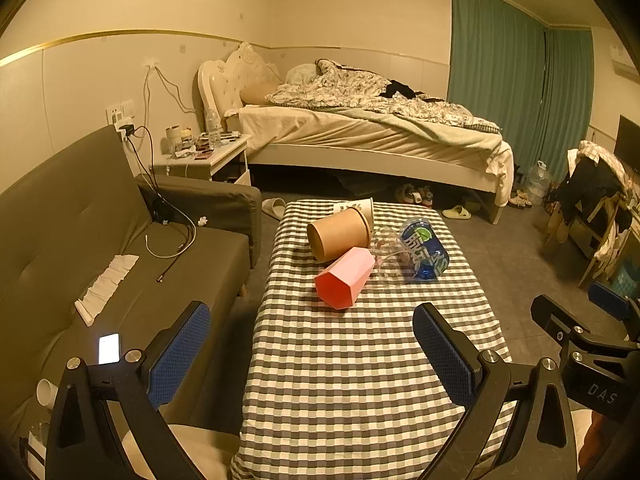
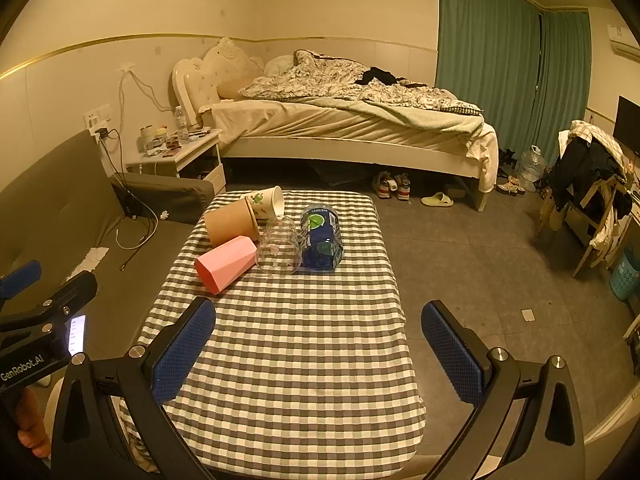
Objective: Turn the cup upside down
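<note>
Warm yellowish light is cast over cream walls (image 1: 340, 8). A bed (image 1: 360, 128) is set against the far wall, green curtains (image 1: 500, 68) hung beside it. A grey sofa (image 1: 80, 208), nightstand (image 1: 208, 160) and dark tiled floor (image 2: 480, 248) are seen.

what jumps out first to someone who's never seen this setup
A huddle of cups lying on their sides at the far end of the checked table: a pink cup, a brown paper cup, a clear glass and a blue printed cup. Nearer the camera, the right claw and left claw both hang open and empty over the cloth. Behind it all is an unmade bed.
</note>
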Motion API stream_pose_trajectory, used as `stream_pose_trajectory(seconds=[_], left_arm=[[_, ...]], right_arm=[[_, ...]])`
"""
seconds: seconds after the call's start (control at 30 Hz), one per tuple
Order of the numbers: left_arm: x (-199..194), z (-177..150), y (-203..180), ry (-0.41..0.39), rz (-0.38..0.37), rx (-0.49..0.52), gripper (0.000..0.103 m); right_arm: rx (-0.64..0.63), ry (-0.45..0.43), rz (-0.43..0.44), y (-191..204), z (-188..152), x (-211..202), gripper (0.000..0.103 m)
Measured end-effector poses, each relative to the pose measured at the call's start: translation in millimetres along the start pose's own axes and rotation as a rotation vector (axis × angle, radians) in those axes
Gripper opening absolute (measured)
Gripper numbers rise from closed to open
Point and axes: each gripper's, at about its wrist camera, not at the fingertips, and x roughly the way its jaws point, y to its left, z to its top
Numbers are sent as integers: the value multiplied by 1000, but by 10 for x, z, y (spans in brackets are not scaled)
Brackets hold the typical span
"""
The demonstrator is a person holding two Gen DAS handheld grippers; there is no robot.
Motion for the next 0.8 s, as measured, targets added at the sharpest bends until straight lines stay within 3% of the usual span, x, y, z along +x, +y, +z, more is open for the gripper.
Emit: stream_pose_trajectory(seconds=[0.8], left_arm=[[-26, 12, -1, -5, -6, 0, 103]], right_arm=[[11, 2, -3, -46, -7, -46, 103]])
